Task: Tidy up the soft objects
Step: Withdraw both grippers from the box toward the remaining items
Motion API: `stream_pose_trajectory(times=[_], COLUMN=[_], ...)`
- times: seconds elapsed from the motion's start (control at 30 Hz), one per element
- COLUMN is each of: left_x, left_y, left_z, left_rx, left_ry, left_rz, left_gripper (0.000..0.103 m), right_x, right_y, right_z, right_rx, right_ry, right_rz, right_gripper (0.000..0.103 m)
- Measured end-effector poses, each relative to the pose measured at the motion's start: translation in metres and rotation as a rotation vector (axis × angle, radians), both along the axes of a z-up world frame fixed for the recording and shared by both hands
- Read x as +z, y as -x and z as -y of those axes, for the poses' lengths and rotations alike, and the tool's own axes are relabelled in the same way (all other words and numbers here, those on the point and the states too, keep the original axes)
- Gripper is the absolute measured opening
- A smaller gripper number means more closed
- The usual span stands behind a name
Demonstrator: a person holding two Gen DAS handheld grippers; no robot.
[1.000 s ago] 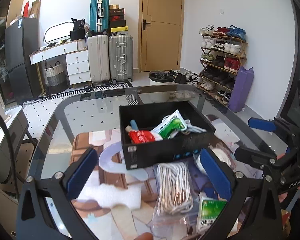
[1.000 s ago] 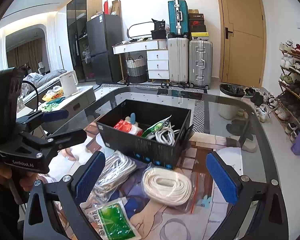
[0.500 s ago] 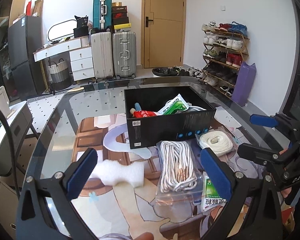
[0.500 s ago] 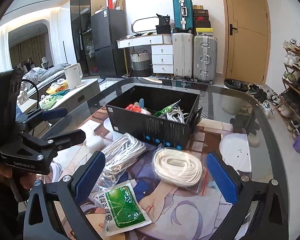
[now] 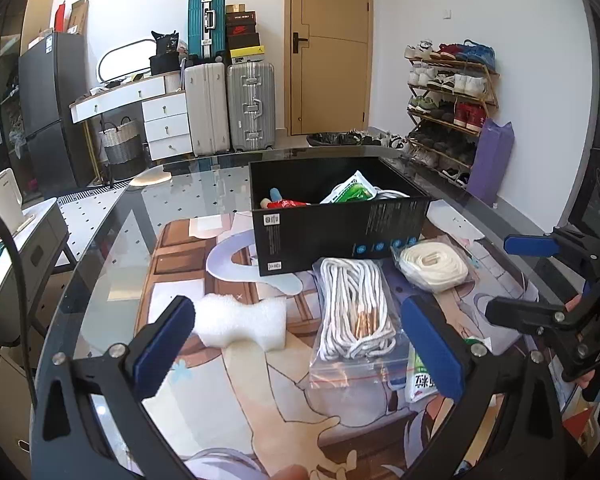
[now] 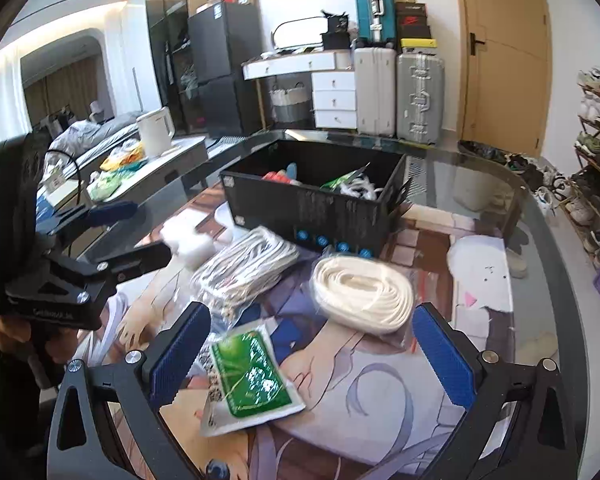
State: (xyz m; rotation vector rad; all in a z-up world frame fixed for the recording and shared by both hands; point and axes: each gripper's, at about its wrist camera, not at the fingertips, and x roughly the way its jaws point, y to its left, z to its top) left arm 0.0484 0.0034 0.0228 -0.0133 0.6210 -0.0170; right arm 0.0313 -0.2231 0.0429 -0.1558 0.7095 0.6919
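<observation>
A black box (image 5: pixel 340 232) (image 6: pixel 312 212) on the glass table holds a red packet, a green packet and white cord. In front of it lie a white foam piece (image 5: pixel 240 320) (image 6: pixel 186 238), a bagged white rope bundle (image 5: pixel 356 312) (image 6: pixel 244 268), a bagged cream cord coil (image 5: pixel 434 266) (image 6: pixel 362 292) and a green packet (image 6: pixel 248 376) (image 5: pixel 422 376). My left gripper (image 5: pixel 300 356) is open and empty above the foam and the rope bag. My right gripper (image 6: pixel 310 354) is open and empty above the green packet and the coil.
An illustrated mat (image 5: pixel 228 380) covers the glass table (image 5: pixel 100 248). Suitcases (image 5: pixel 228 104), a dresser, a door and a shoe rack (image 5: pixel 448 108) stand behind. A side table with a kettle (image 6: pixel 156 128) is at the left.
Both grippers have pulled back from the box toward the table's near side. More of the foam, the bags and the green packet now shows. Both stay open and empty.
</observation>
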Motion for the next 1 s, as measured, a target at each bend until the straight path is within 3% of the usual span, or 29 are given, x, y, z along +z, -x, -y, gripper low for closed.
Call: stream_pose_trajectory(times=[0.53,1.0], left_x=[-0.007,-0.011], left_y=[0.003,0.002], left_z=[-0.002,0.002], left_rx=[-0.004,-0.015], left_ry=[0.005,-0.001], left_rz=[-0.032,-0.052], left_gripper=[0.103,0.103], right_x=[-0.037,-0.053], right_y=[0.013,-0.003], right_z=[-0.034,-0.032], right_rx=[0.152,0.069], right_ry=[0.158,0.225], right_rz=[-0.094,-0.136], right_gripper=[0.102,0.102])
